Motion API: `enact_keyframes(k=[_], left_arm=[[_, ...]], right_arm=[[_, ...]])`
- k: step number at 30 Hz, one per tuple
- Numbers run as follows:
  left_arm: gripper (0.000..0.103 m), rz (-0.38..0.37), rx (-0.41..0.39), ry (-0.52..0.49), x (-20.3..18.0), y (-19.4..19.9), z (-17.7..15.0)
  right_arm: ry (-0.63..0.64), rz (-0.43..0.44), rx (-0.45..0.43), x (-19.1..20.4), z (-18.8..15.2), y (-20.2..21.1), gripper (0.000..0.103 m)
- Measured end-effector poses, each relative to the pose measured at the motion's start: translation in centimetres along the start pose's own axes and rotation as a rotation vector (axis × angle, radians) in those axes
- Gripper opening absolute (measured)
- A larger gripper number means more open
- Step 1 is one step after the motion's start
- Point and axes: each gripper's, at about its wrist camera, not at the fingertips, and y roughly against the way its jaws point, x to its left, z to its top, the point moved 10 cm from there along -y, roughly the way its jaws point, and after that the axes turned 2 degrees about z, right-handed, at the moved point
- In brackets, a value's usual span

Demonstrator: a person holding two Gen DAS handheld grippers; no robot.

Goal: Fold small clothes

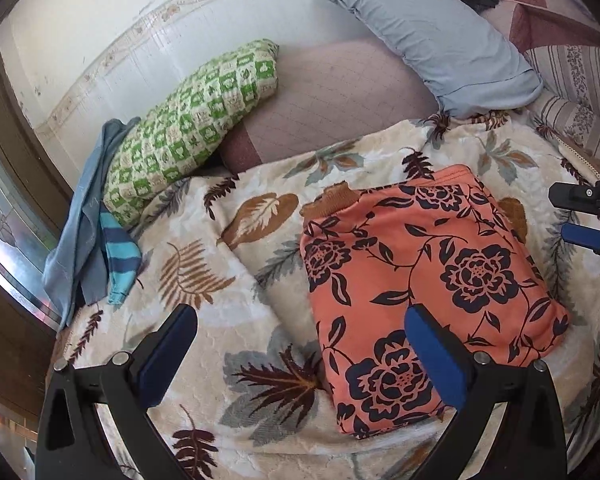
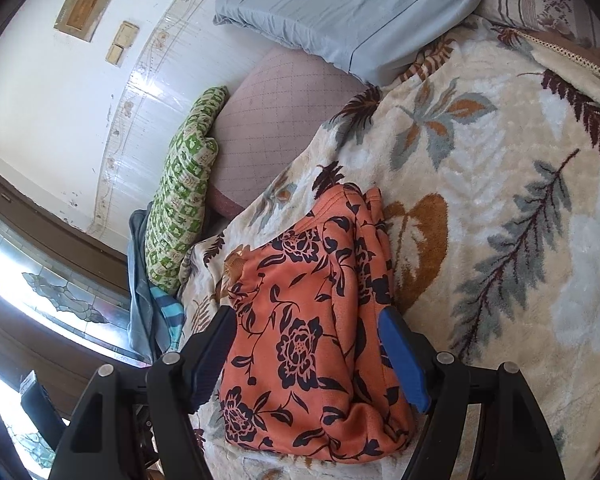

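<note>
I am looking along my left gripper [image 1: 300,344], whose black fingers with blue pads are standing wide apart over the bed with nothing between them; its right pad [image 1: 436,360] is hanging over the near left part of the folded orange garment with a dark navy flower print [image 1: 420,264], though I cannot tell whether it is touching the cloth. That garment is lying as a rough rectangle on the cream plush blanket patterned with brown, grey and rust leaves [image 1: 228,320], with a ribbed rust-brown edge showing at its far left corner. In the right wrist view I am holding my right gripper [image 2: 308,352] over the same orange garment [image 2: 300,320], its jaws spread so that the two blue pads are flanking the cloth on either side, not pressing it; the right-hand pad sits at the bunched folded edge. This gripper is also peeking in at the right edge of the left wrist view [image 1: 588,216]. Beyond the blanket, a green-and-white checked cushion [image 1: 192,128] is leaning against the pale wall, with a grey-blue cloth and a turquoise-and-navy striped piece [image 1: 120,256] lying crumpled just beside its near end. A pale blue pillow [image 1: 432,36] is lying further back, over a dusty pink quilted mattress [image 1: 332,96].
</note>
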Motion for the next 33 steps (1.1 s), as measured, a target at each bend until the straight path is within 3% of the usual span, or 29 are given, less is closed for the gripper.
enact_keyframes(k=[5,9,17,21,26,33], left_arm=[[0.103,-0.131,0.156,0.09,-1.1,-4.4,-2.2],[0.103,-0.209,0.228,0.15,-1.8,-6.7,-3.5],[0.103,-0.306,0.289,0.243,-2.2,-8.9,-3.7],[0.103,-0.387,0.279,0.258,-3.1,-9.0,-3.5],[0.103,-0.452,0.326,0.312,-3.7,-10.0,-4.6],[0.103,-0.608,0.354,0.364,-4.8,-10.7,-5.3]], right_arm=[[-0.038,-0.035,0.043,-1.7,0.1,-0.8,0.076],[-0.086,-0.045,0.083,-3.0,0.0,-1.5,0.076],[-0.165,-0.037,0.146,-4.4,-0.8,-3.4,0.076],[-0.13,-0.044,0.18,-3.7,-1.5,-4.5,0.076],[-0.079,-0.092,0.221,-3.7,-2.7,-5.9,0.076],[-0.125,-0.071,0.259,-4.6,-3.3,-7.2,0.076]])
